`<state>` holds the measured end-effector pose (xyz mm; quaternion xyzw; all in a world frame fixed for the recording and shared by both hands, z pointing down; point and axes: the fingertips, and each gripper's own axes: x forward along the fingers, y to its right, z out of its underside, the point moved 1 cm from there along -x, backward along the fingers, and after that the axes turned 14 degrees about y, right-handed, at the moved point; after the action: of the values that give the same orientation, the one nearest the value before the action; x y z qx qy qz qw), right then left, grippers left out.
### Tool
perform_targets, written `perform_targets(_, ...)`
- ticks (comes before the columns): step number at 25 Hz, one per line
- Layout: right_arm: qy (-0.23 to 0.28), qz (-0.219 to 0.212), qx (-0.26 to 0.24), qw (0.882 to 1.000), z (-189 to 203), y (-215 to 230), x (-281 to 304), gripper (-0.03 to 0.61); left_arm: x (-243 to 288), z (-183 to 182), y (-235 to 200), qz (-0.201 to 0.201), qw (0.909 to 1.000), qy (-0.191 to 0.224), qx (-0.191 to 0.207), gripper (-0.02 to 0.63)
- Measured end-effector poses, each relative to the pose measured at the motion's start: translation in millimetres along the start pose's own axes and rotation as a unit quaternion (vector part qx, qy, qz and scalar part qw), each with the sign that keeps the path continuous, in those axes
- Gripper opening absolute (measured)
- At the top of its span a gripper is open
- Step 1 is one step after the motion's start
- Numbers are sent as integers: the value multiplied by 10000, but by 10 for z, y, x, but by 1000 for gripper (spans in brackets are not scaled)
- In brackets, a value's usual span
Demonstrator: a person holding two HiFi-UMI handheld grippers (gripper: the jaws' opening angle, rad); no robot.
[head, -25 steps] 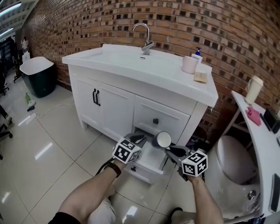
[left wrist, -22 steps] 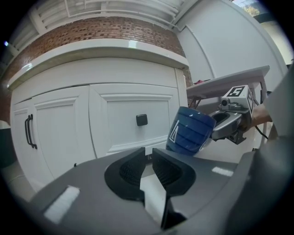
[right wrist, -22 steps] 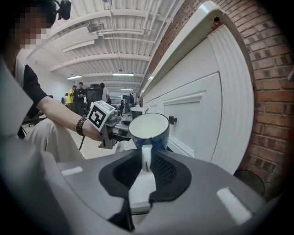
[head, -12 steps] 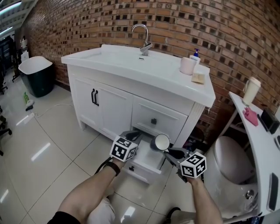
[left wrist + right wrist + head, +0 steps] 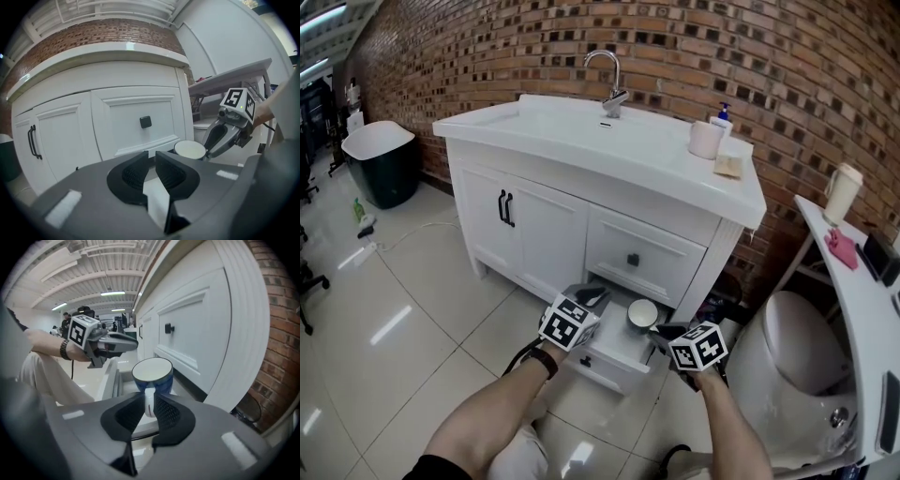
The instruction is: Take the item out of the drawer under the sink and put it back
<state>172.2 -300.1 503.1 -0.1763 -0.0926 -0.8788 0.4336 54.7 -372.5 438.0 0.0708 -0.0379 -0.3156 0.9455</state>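
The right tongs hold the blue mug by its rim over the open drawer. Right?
No: the right tongs grip the blue mug by its white handle, not its rim, over the open drawer. The right gripper view shows it.

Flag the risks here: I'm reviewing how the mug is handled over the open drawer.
1. The right claw grips the mug only by its handle, so it could swing or slip.
2. It hangs over the open drawer and might knock its walls when lowered.
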Motion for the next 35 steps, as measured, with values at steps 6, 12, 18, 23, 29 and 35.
perform_targets(6,-485,-205,541,9971,157,-122,470,58,55,41,15,-37,9999,-14,-146,60)
perform_targets(12,-1017,-223,400,9938,353,-271,815,60,91,43,10,-171,9985,96,-519,58)
perform_targets(18,-1062,-385,967,9889,451,-255,798,92,77,120,-51,-229,9982,-14,-560,54)
perform_targets(23,-525,-443,531,9962,379,-151,527,130,85,179,-12,-190,9984,-105,-521,54)
perform_targets(29,1504,403,-411,9870,-442,168,-60,25,183,176,218,286,9993,-203,-130,60)
perform_targets(35,1720,465,-761,9811,-645,84,-298,5,275,161,496,781,9957,-253,436,55)
